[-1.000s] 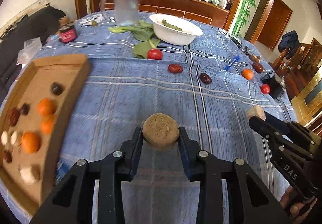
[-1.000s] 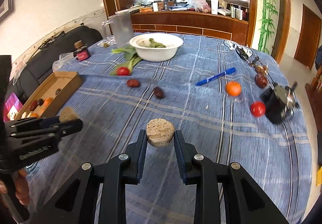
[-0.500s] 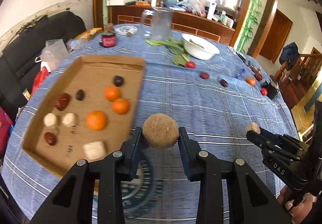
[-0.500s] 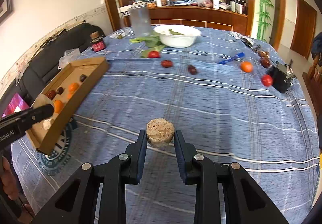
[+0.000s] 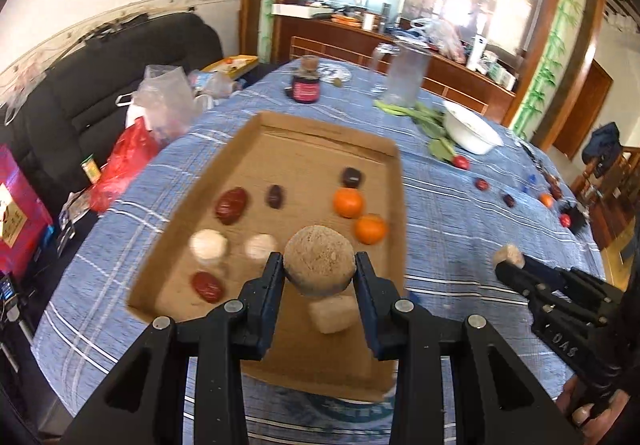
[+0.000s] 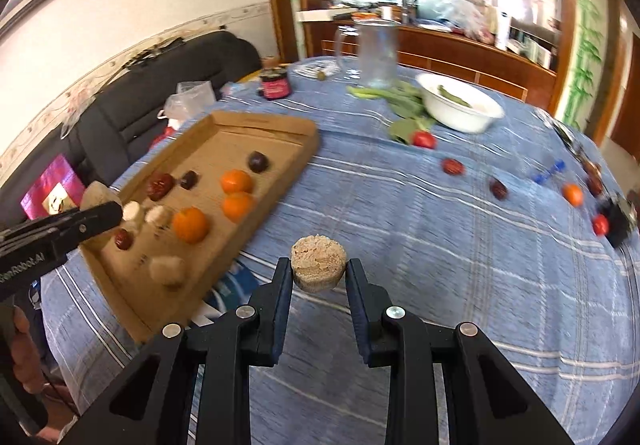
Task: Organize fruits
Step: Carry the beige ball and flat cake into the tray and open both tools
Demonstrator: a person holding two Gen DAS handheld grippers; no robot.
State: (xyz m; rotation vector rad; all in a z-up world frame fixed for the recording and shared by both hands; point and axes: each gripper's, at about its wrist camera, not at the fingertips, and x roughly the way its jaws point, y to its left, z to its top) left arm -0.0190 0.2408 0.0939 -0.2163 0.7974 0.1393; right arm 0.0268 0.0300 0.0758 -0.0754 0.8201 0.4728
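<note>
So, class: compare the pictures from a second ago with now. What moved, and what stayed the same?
The left tool carried its brown cake leftward, from above the tablecloth to above the cardboard tray. The right tool swung left with it, so the tray looks nearer. Both stayed shut on their cakes; the tray's fruit did not move.

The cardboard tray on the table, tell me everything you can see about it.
The cardboard tray is a shallow, brown, open-topped rectangle with low folded walls, lying flat on the blue checked tablecloth near the table's edge. Inside lie three oranges, dark red and blackish fruits and several pale pieces, loosely grouped by kind. The left tool hovers above it holding a tan puck.
</note>
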